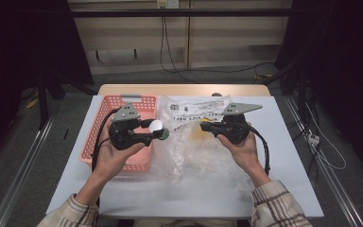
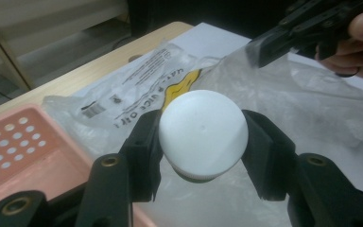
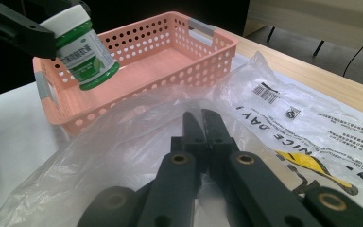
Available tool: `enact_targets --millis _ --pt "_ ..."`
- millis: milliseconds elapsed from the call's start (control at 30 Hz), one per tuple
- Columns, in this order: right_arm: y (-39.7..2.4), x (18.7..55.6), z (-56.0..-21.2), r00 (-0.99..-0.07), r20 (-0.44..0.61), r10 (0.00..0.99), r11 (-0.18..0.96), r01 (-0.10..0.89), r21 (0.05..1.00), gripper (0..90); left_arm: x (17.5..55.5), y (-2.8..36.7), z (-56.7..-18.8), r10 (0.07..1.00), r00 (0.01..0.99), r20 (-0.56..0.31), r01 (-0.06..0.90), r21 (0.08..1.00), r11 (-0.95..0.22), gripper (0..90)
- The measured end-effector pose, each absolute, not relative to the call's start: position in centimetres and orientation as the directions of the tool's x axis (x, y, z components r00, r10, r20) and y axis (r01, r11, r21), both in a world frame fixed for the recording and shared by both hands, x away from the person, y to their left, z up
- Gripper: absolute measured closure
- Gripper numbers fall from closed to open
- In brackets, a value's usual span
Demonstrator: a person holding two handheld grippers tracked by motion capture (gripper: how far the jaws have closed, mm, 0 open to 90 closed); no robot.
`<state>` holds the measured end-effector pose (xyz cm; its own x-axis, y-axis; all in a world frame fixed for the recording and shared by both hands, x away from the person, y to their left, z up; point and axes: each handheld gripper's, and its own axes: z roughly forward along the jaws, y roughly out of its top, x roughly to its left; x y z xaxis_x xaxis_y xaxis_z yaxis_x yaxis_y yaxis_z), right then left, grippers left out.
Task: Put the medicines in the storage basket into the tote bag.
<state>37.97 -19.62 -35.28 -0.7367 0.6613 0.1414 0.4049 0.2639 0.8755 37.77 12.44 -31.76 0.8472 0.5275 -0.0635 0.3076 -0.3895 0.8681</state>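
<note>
1. The left tongs pinch a small jar by its white cap, 1 jaw on each side of the cap.
2. The jar has a green label and a green base, and it hangs tilted in the air, above the near edge of the pink basket as the right gripper view shows it.
3. In the high view the left tongs hold the jar just past the basket's right rim, beside the clear plastic bag.
4. The right tongs are pressed together, with the plastic of the bag gathered around the tips; whether any film is caught between the jaws cannot be told.
5. The bag lies crumpled on the white surface, its printed end with a barcode and a yellow mark toward the far side.
6. The perforated basket sits on the left part of the surface.
7. Both of the person's hands grip the tools, and plaid sleeves show at the bottom.
</note>
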Motion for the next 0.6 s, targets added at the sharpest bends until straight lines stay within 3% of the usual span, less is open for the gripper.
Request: enact_targets --millis 600 --pt "-19.2 38.1 -35.6 -0.743 0.136 0.655 0.281 0.407 0.869 90.0 35.8 8.1 -31.5 0.44 0.896 -0.059 0.256 0.878 -0.404 51.1"
